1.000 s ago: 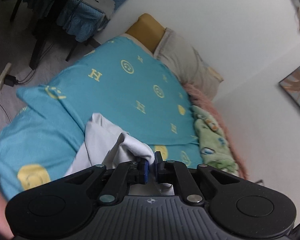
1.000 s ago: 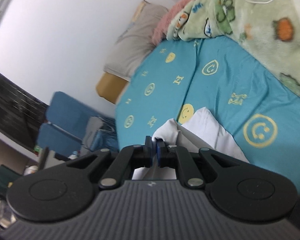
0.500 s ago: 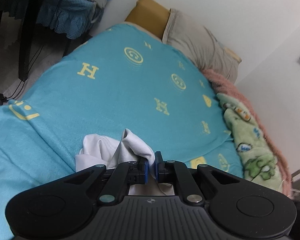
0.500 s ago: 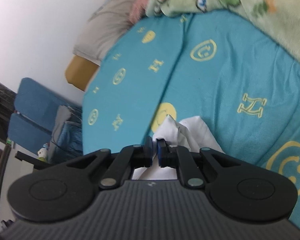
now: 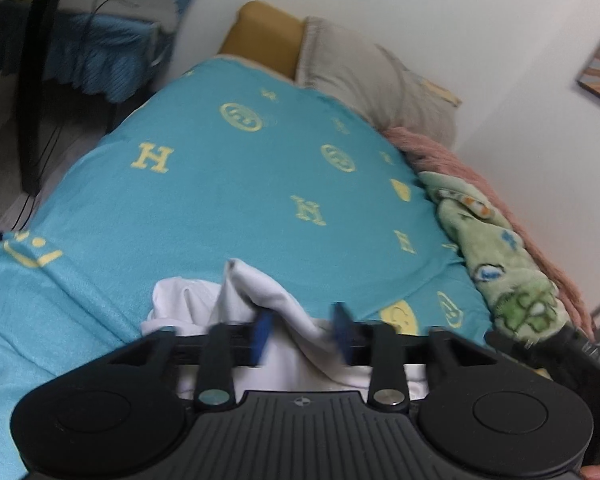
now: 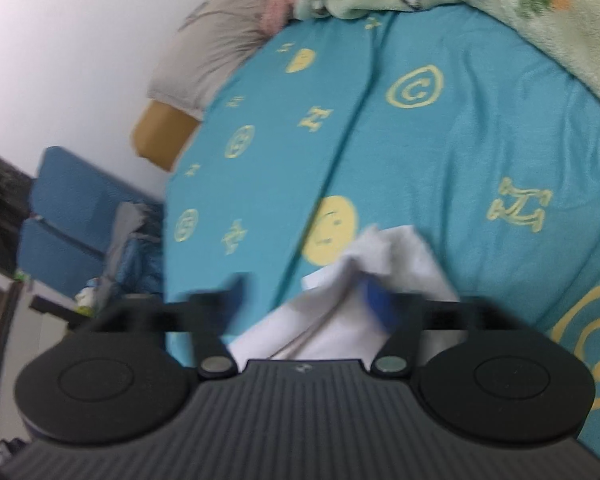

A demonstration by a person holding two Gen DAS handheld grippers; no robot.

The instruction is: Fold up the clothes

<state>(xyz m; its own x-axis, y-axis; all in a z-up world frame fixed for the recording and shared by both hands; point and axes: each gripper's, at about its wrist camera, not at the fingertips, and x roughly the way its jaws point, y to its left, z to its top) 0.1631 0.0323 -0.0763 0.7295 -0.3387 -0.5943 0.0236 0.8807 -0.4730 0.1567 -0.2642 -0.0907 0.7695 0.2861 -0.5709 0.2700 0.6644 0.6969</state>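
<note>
1. The left gripper (image 5: 302, 330) has its jaws spread apart, the blue pads motion-blurred, with a ridge of the white garment (image 5: 260, 300) rising between them.
2. The right gripper (image 6: 308, 300) also has its jaws wide apart; its right pad is against a peaked fold of the white garment (image 6: 364, 280), and its left pad is clear of the cloth.
3. The garment lies bunched on the turquoise bedspread (image 5: 240, 200) with yellow smiley and letter prints, at the near edge of the bed, just ahead of both grippers.
4. A green printed blanket (image 5: 496, 248) and a pink one lie along the wall side of the bed, with a grey pillow (image 5: 364, 76) at the head.
</note>
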